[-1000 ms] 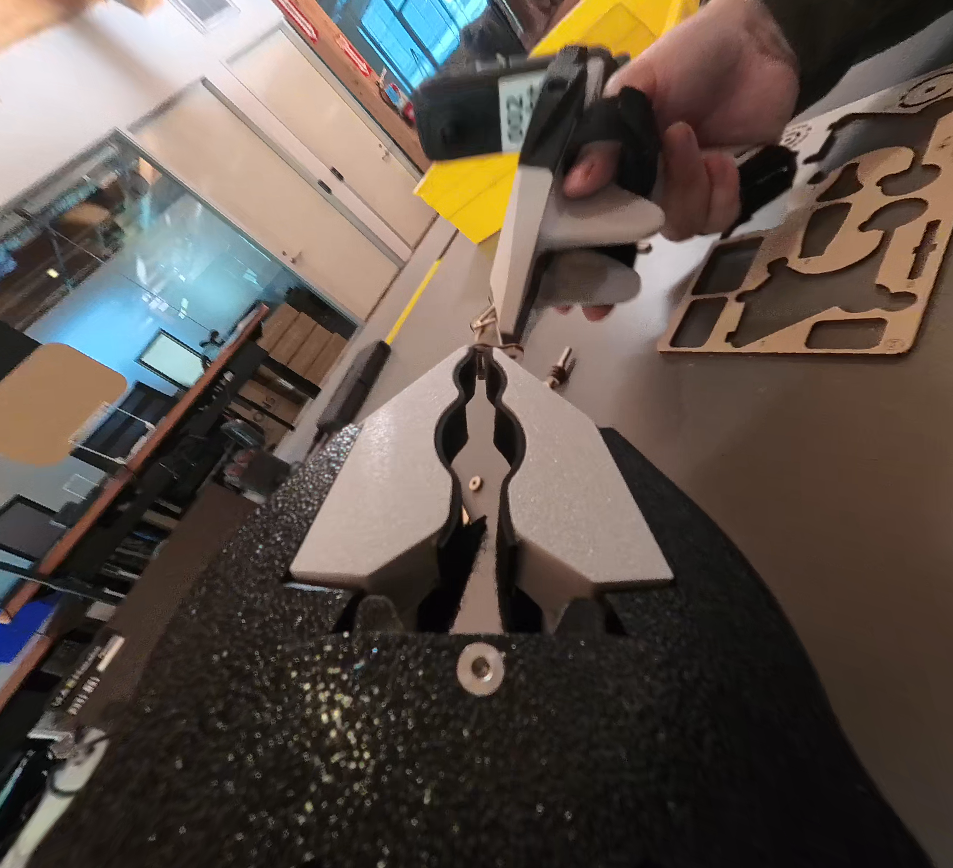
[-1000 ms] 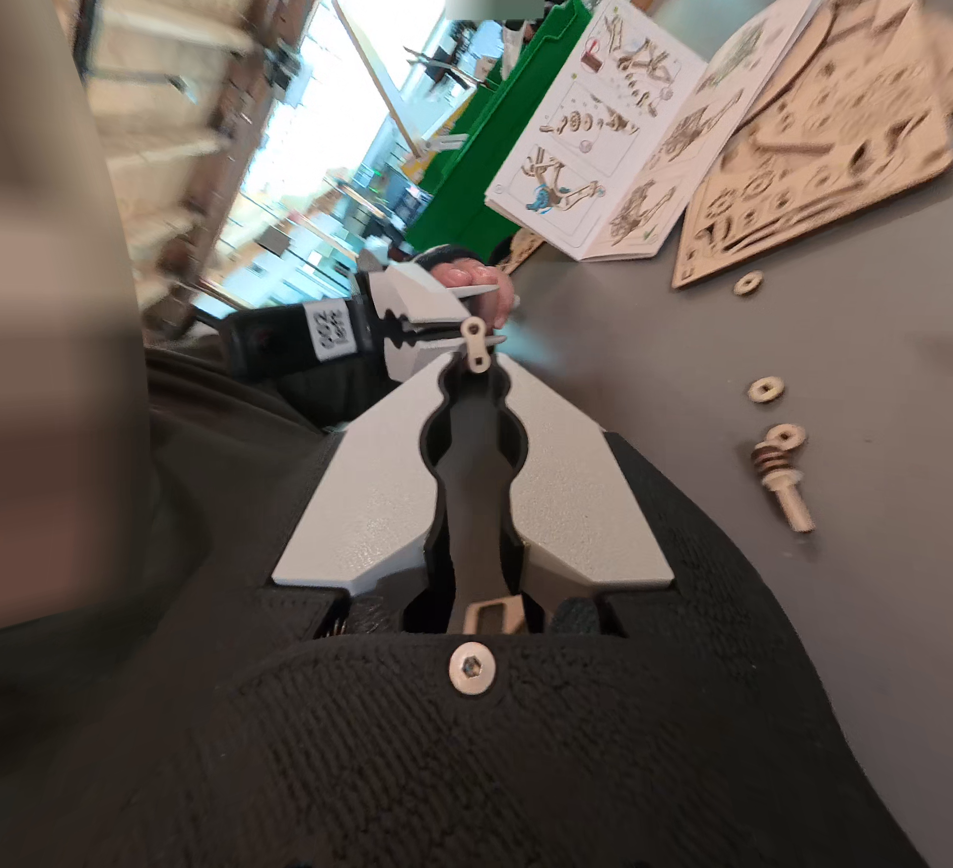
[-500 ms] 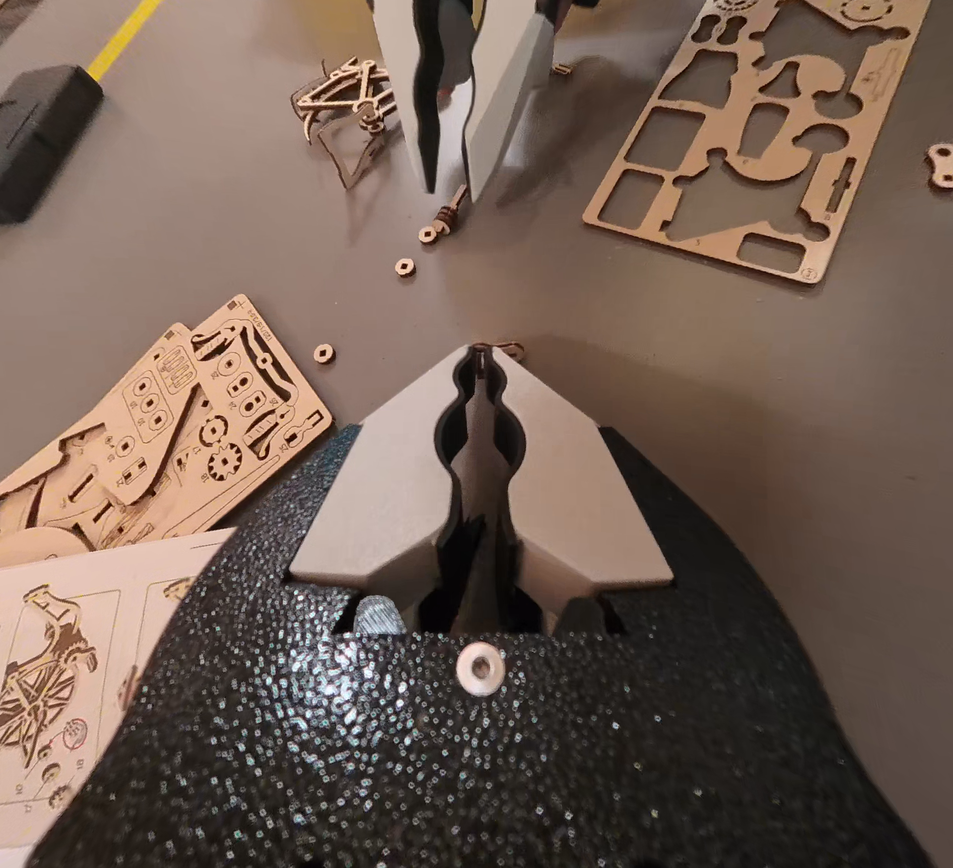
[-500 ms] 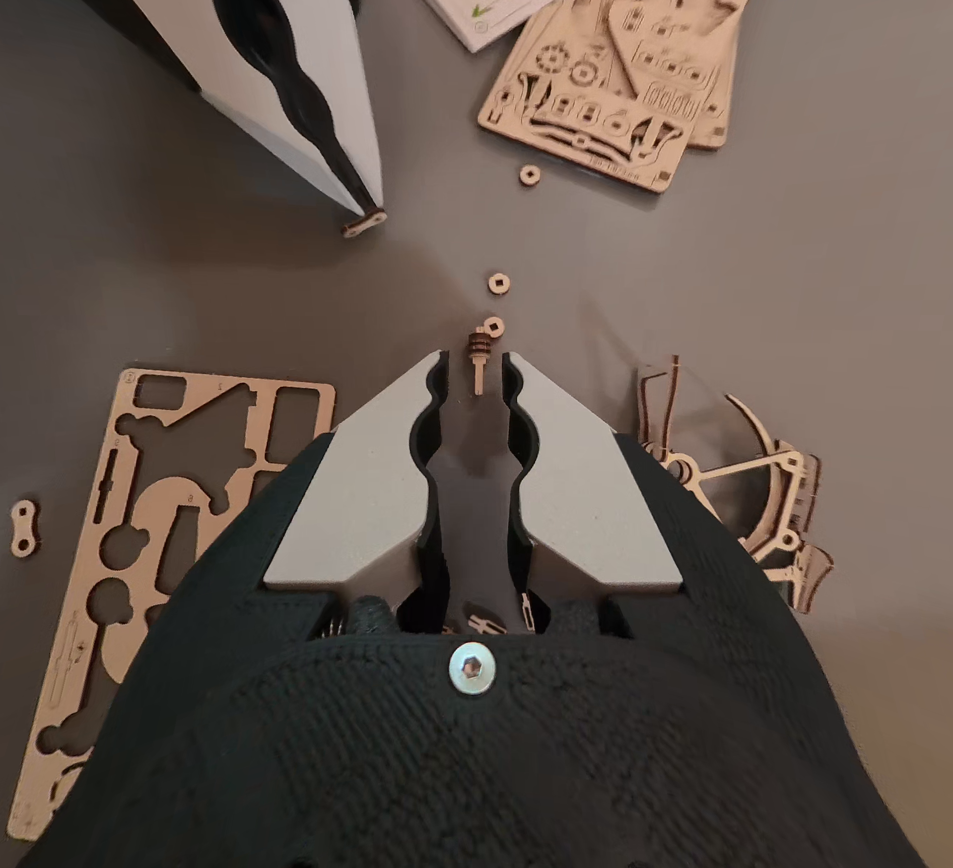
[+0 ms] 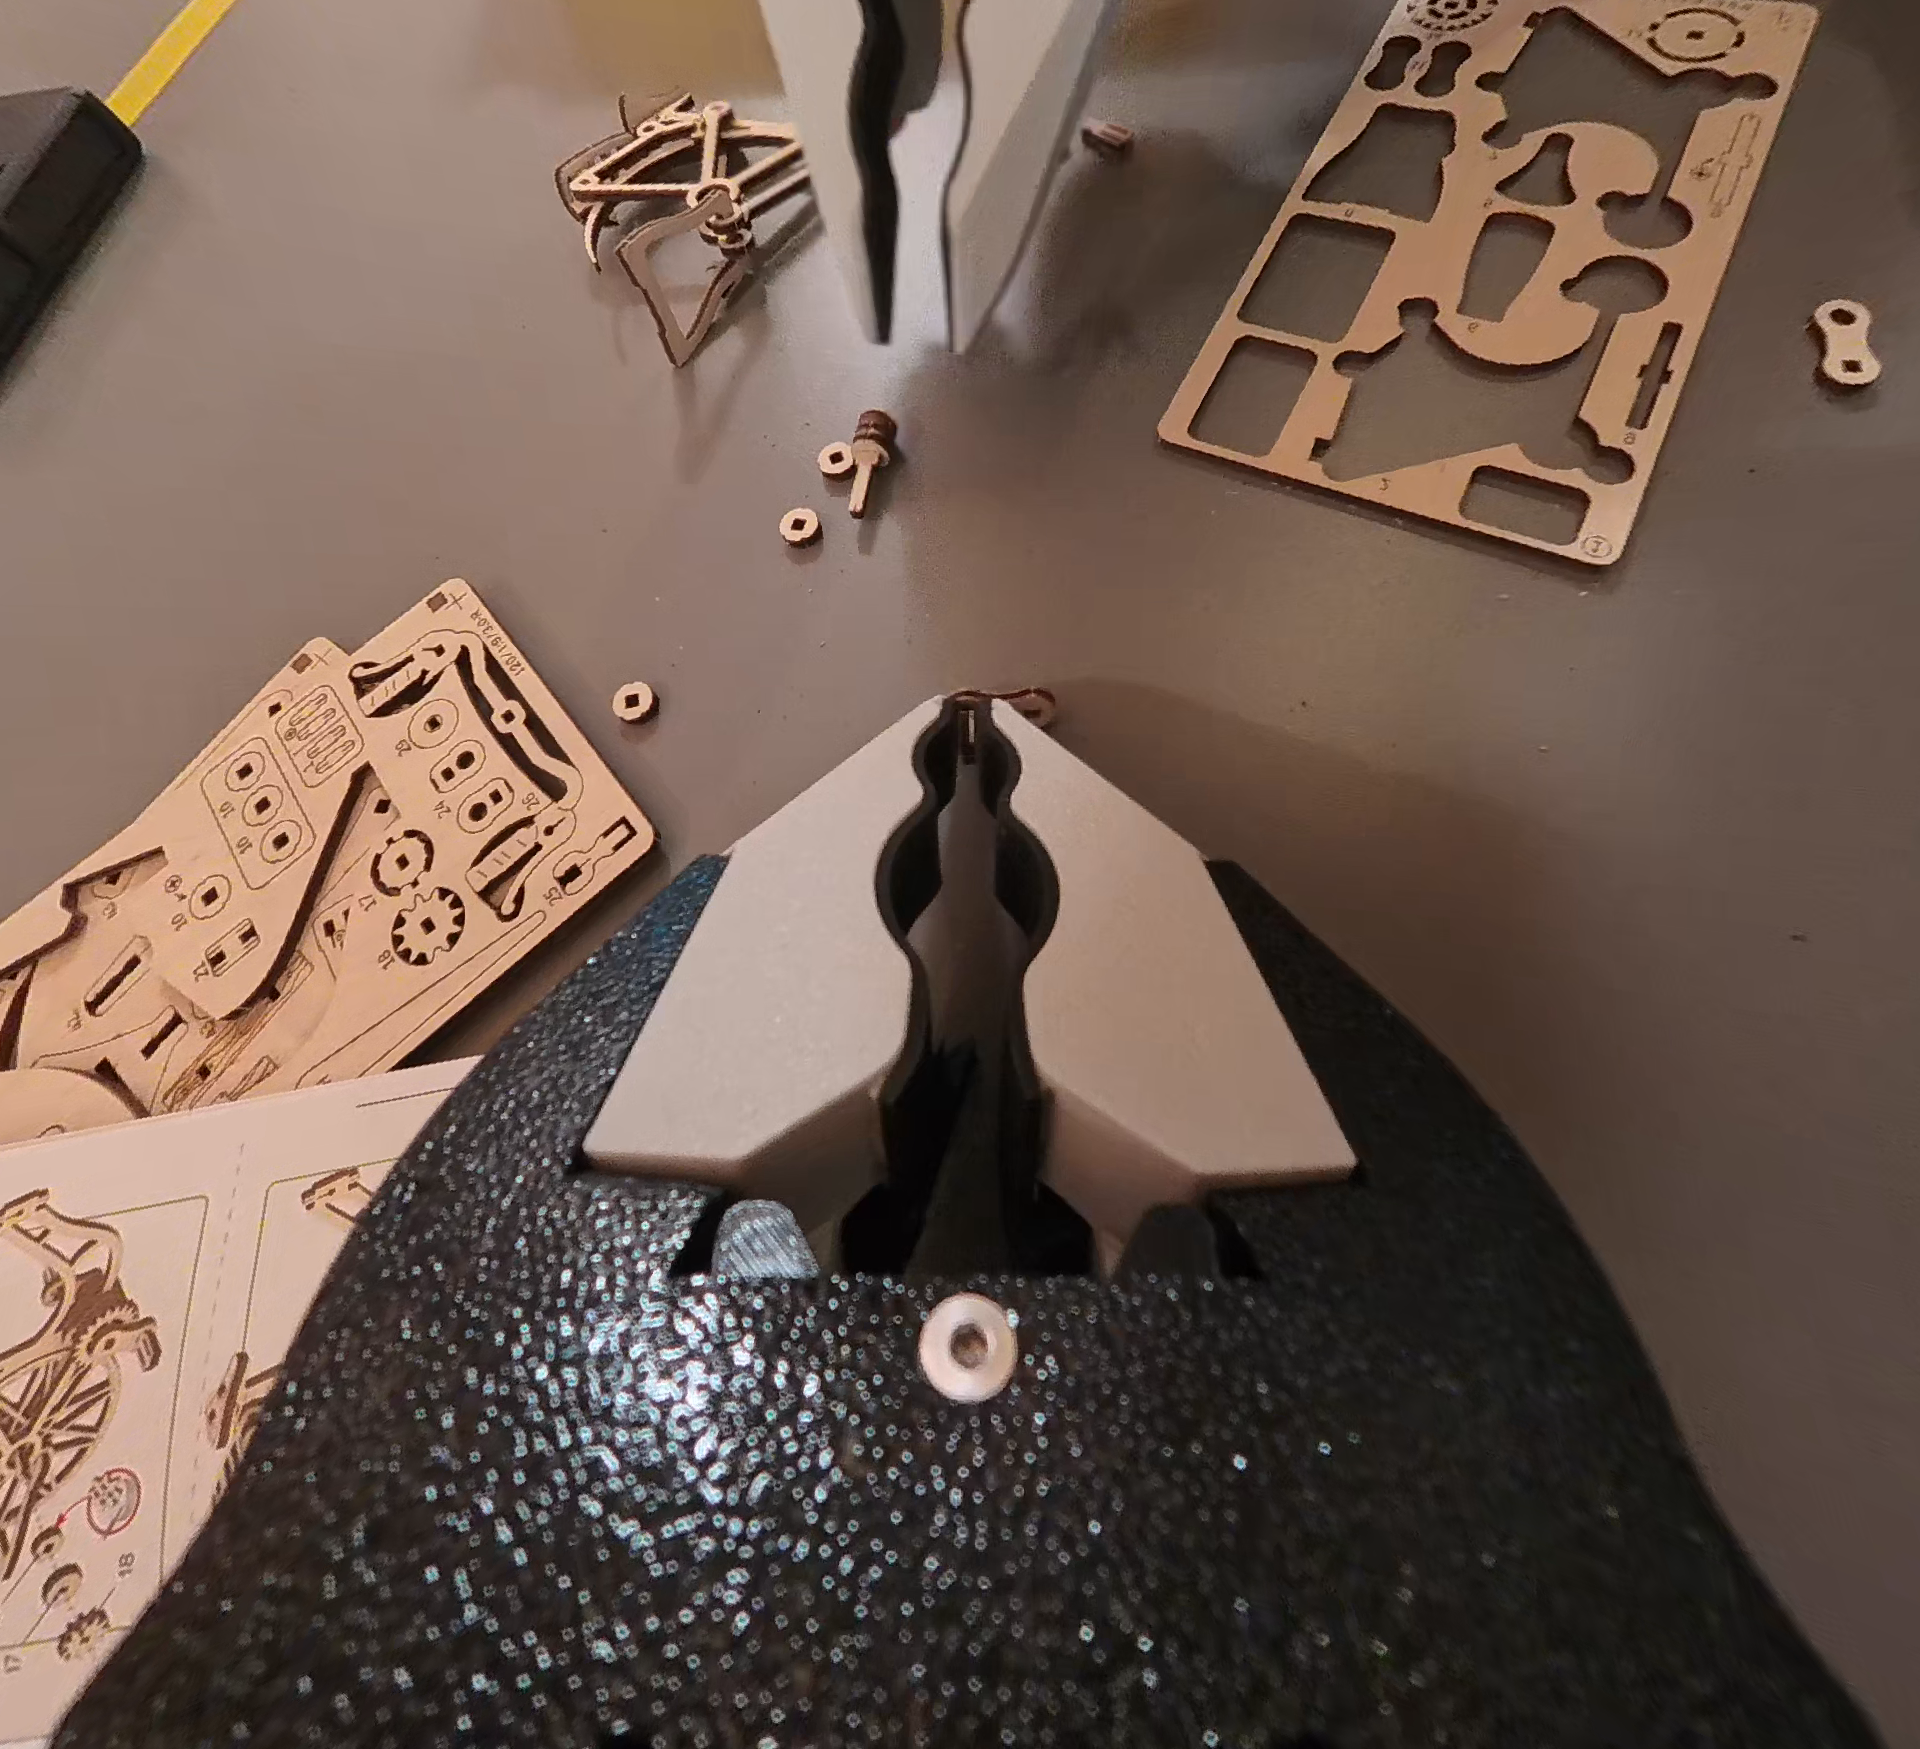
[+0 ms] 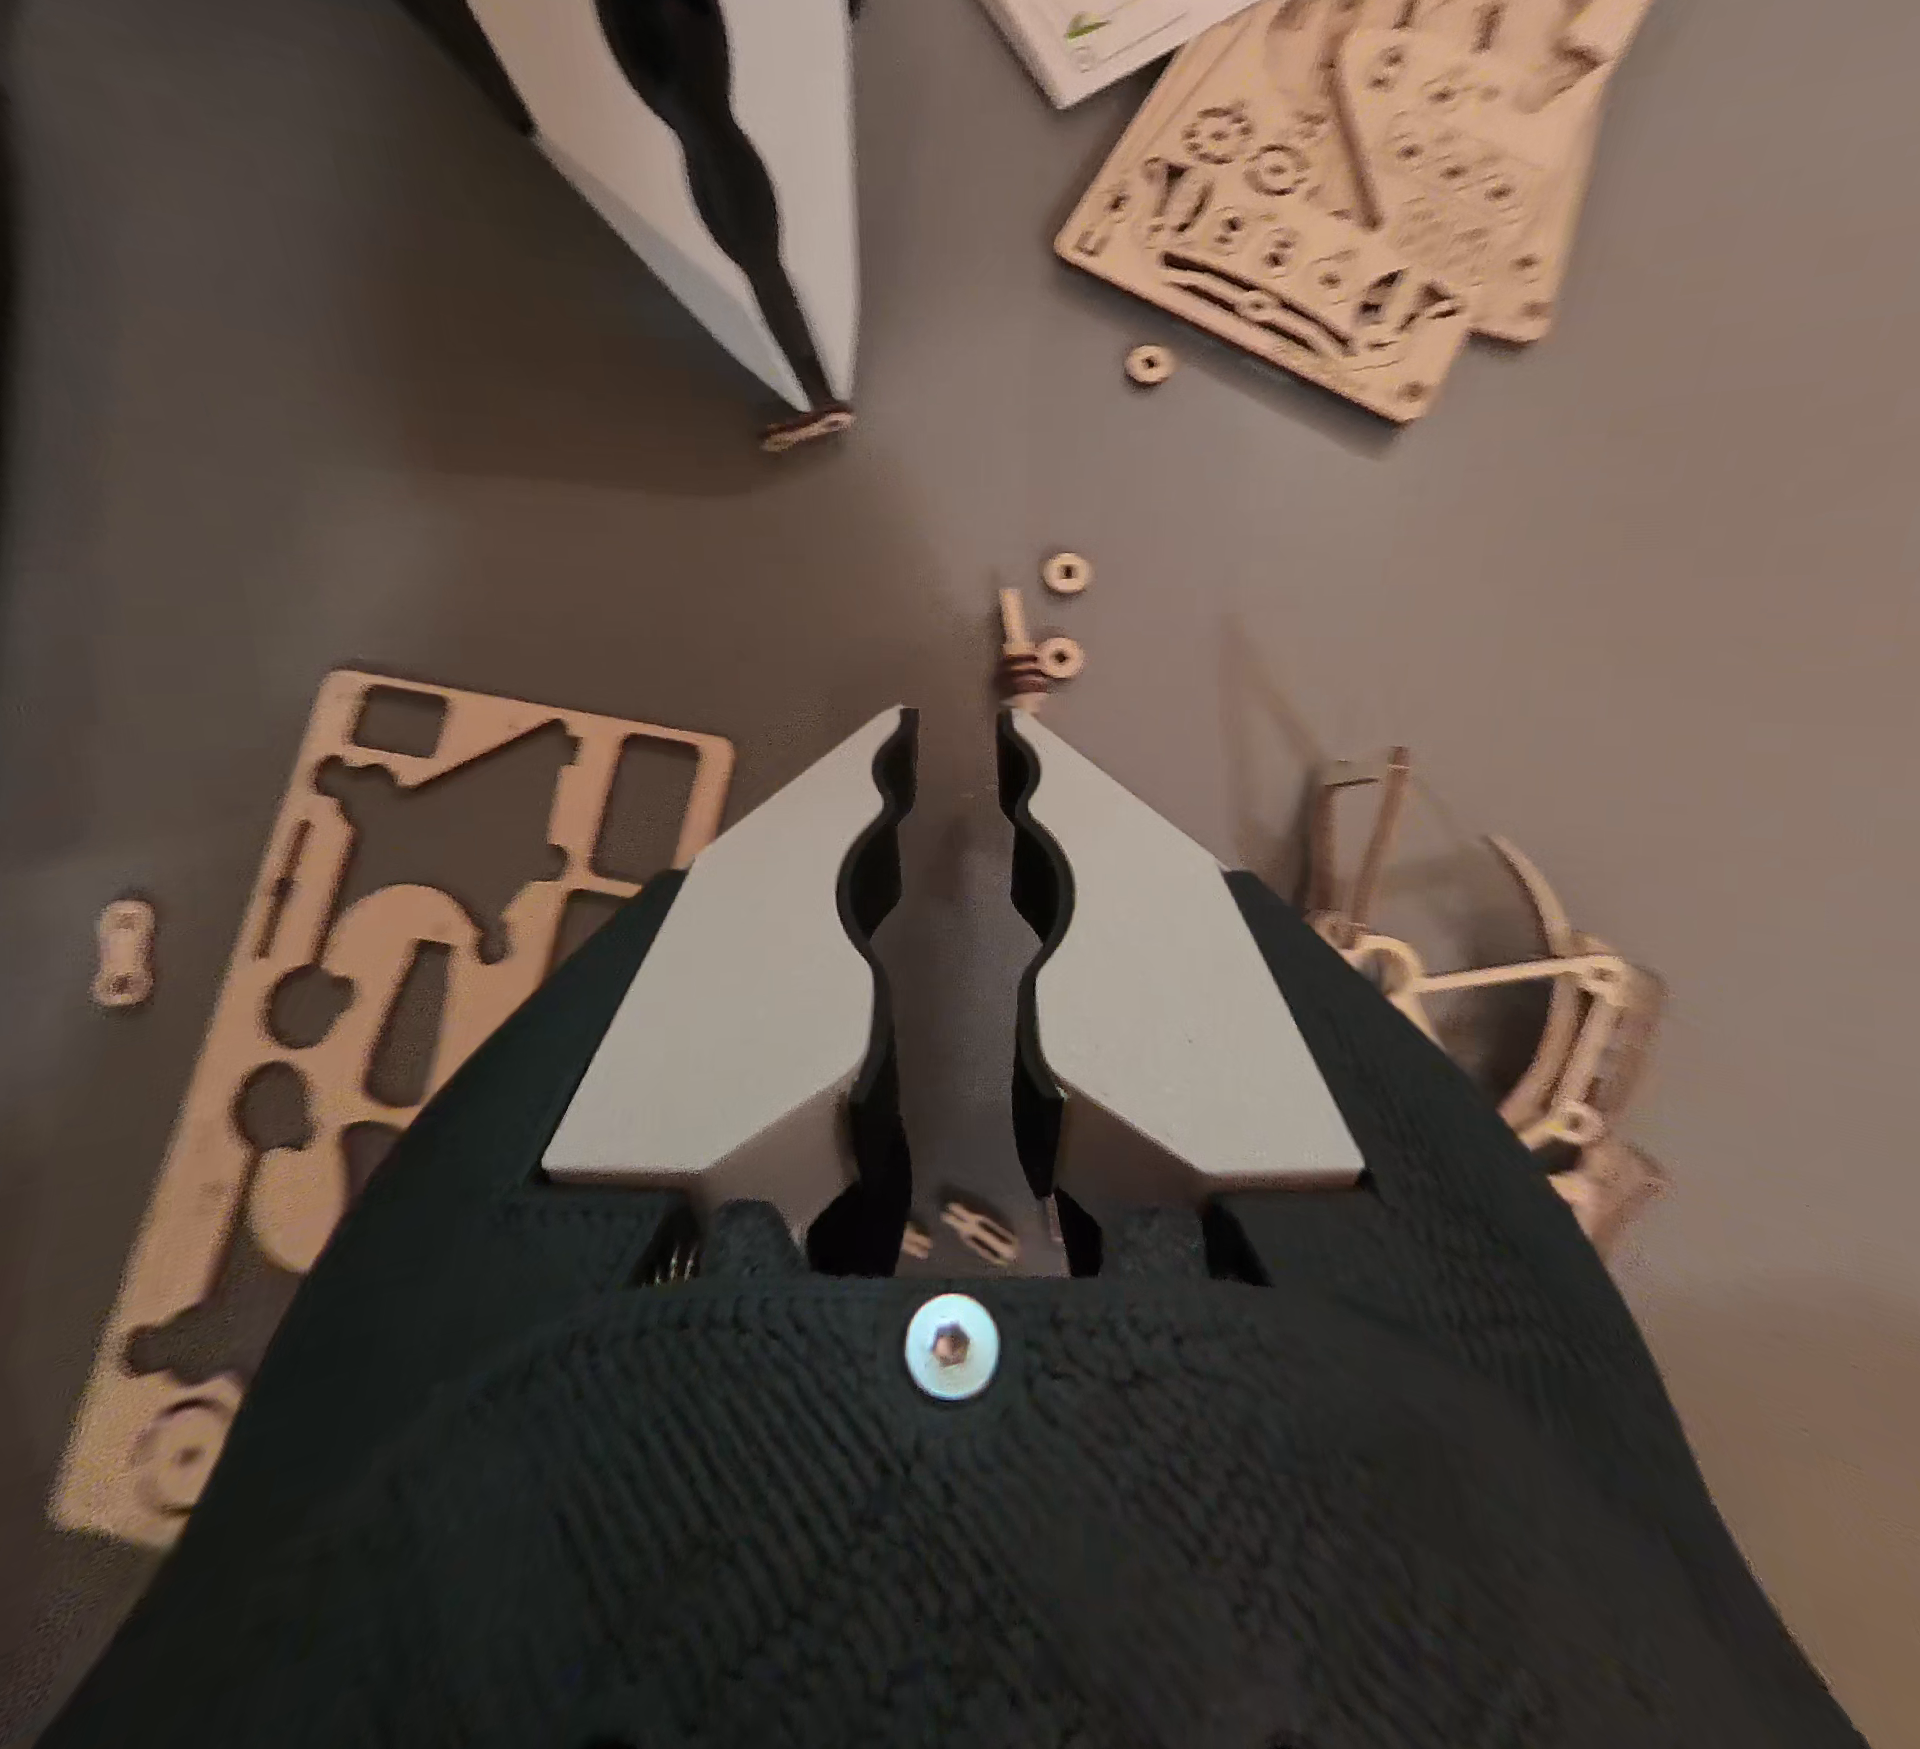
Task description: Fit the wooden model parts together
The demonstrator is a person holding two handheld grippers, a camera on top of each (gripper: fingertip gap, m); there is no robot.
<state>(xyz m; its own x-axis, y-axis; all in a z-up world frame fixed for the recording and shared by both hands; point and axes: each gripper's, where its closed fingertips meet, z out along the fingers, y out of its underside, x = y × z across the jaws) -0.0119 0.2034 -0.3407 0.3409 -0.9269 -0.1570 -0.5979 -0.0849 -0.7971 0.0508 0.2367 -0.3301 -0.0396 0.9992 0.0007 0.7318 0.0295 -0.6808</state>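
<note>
My left gripper point(image 5: 975, 712) is shut on a small wooden link point(image 5: 1027, 700), held edge-on low over the grey table. It also shows in the right wrist view point(image 6: 821, 400) with the link point(image 6: 805, 430) at its tips. My right gripper point(image 6: 956, 723) is open and empty, pointing down at the table. A wooden peg with dark rings point(image 6: 1020, 650) lies just beyond its right fingertip, touching a washer point(image 6: 1060, 657). In the left wrist view the right gripper point(image 5: 914, 328) stands over the peg point(image 5: 868, 463).
A part-built wooden model point(image 5: 675, 213) point(image 6: 1507, 1003) lies beside the right gripper. An emptied part sheet point(image 5: 1486, 265) and a spare link point(image 5: 1849, 343) lie on the other side. Full part sheets point(image 5: 312, 868), a booklet point(image 5: 156, 1284) and loose washers point(image 5: 801, 527) are near the left gripper. The left gripper's tips are roughly 8 centimetres from the right gripper's.
Both grippers swung from held up facing each other to pointing down at the table. The right gripper went from shut to open. The peg, between its tips before, now lies just beyond them.
</note>
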